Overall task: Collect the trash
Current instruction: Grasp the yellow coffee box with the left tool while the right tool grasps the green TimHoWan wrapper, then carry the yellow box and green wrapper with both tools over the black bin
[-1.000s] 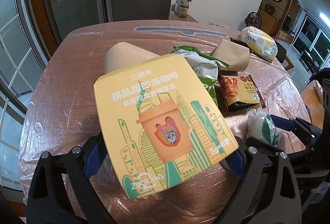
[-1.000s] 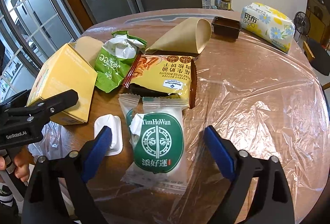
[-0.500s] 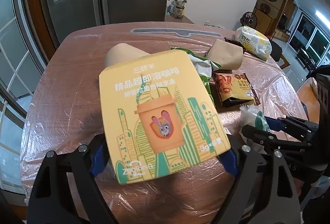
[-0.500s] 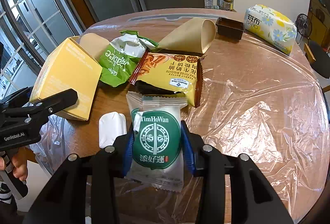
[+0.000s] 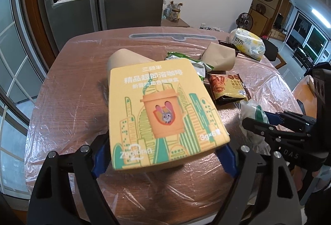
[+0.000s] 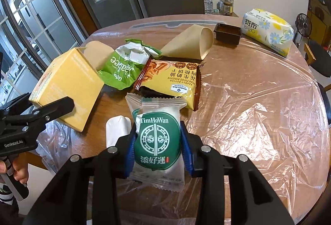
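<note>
Left wrist view: the left gripper still pinches the yellow coffee box, tilted up above the table; over the last second it has lifted slightly.

Right wrist view: the right gripper, spread a second ago, now pinches the green pastry wrapper. Both grippers are judged loaded and ready for disposal.

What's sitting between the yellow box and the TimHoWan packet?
A small white plastic tray, lying on the table beside the TimHoWan packet and right of the yellow box; right wrist view.
</note>
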Demonstrator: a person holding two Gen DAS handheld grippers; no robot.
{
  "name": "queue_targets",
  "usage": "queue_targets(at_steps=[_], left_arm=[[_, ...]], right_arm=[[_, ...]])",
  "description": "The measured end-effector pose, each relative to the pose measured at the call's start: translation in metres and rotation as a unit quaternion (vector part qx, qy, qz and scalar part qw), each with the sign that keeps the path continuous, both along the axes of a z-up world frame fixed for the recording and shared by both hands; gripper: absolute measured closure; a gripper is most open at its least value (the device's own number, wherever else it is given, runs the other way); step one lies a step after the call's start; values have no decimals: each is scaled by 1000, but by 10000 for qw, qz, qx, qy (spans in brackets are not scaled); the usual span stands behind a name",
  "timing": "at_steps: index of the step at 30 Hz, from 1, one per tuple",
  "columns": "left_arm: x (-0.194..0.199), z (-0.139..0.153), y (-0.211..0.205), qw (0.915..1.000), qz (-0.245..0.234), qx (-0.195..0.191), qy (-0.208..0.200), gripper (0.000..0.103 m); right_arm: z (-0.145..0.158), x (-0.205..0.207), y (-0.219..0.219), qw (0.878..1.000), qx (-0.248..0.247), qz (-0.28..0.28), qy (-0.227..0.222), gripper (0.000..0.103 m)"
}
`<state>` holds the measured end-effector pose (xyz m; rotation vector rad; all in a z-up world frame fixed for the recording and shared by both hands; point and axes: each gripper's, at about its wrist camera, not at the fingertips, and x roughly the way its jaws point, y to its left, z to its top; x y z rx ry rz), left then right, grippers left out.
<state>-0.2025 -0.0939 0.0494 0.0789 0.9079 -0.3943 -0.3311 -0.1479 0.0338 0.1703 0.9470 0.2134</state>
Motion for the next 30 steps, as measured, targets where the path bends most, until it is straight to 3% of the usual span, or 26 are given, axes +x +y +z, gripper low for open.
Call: queue_targets(at_steps=[16, 30], left_arm=[[-16, 11, 16, 9999, -50, -156, -1, 23], [-45, 24, 25, 9993, -320, -117, -165, 23]], right_arm=[[15, -14, -8, 9997, 153, -123, -108, 66], [38, -52, -21, 9989, 354, -165, -270, 66]])
